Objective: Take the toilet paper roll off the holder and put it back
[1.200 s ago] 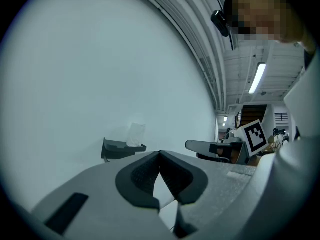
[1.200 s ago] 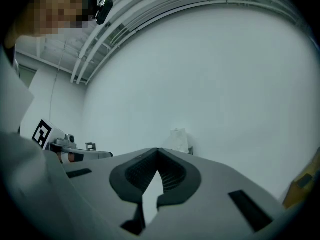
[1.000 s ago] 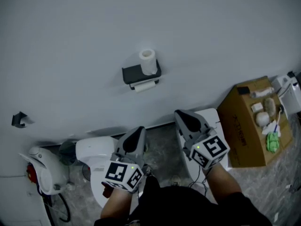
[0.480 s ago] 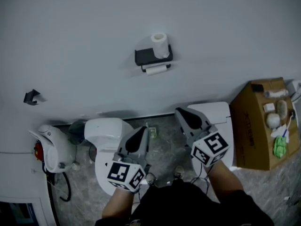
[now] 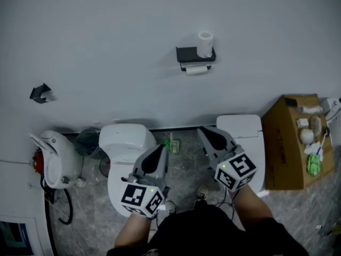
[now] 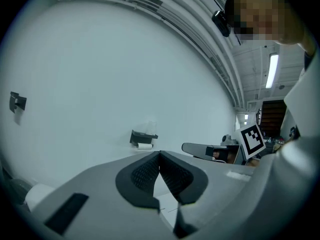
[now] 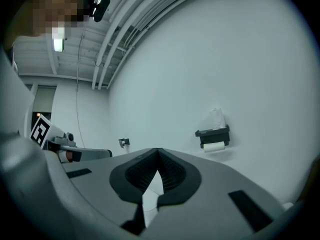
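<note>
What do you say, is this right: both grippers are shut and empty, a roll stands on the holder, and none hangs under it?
One error: in the head view a second roll hangs under the holder. The left gripper and right gripper are shut and empty; an upright roll stands on top.

Holder [image 5: 186, 53] on the wall [image 5: 106, 31]
A roll [image 5: 205, 37] stands on it, a second roll [image 5: 196, 70] hangs under; toilet [image 5: 127, 140] below left, box [image 5: 287, 153] below right.

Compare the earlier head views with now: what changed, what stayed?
The view shifted: the black wall-mounted holder with its white toilet paper roll now sits further right and higher, and more of the white toilet shows. Nothing grasped or released; left gripper and right gripper stay shut, empty.
</note>
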A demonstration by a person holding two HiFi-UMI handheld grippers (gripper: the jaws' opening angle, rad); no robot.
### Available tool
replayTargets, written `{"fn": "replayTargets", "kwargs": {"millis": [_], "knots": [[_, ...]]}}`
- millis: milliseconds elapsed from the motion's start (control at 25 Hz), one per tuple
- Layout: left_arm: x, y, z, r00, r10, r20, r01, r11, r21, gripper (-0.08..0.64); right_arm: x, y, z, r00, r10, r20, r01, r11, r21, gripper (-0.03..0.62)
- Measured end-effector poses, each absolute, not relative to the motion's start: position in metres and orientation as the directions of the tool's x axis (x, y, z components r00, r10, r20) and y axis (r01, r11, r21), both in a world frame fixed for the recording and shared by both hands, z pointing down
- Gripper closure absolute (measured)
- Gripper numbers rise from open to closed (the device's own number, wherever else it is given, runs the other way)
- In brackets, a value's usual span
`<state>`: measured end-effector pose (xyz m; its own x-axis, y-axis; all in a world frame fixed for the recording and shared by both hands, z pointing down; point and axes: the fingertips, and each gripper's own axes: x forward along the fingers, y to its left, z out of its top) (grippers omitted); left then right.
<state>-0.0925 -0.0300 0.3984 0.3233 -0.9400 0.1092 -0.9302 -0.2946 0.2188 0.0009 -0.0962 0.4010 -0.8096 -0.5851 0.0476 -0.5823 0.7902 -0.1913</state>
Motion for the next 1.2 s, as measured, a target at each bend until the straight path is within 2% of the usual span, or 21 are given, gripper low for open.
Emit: {"fn": "replayTargets", "kwargs": {"millis": [320,720,1200], "knots": [[-0.132,0.031,0.392,0.420,-0.905,0.059,-0.885,-0.395,0.245,0.556,-0.026,-0.023,0.383,-0.731,-0.681,0.044,-0.679,0.720,-0.146,0.594],[-0.123,0.066,0.399,0.564,-0.826,0.014,-0.792,-0.535,0.295,0.555,-0.006,0.033,0.387,-0.604,-0.790,0.101,-0.797,0.599,-0.078,0.594],[-0.094,0.088,0.390,0.533,-0.846,0.010,-0.816,-0.512,0.268,0.555,0.021,0.052,0.375,-0.633,-0.770,0.079,-0.774,0.628,-0.082,0.594]]}}
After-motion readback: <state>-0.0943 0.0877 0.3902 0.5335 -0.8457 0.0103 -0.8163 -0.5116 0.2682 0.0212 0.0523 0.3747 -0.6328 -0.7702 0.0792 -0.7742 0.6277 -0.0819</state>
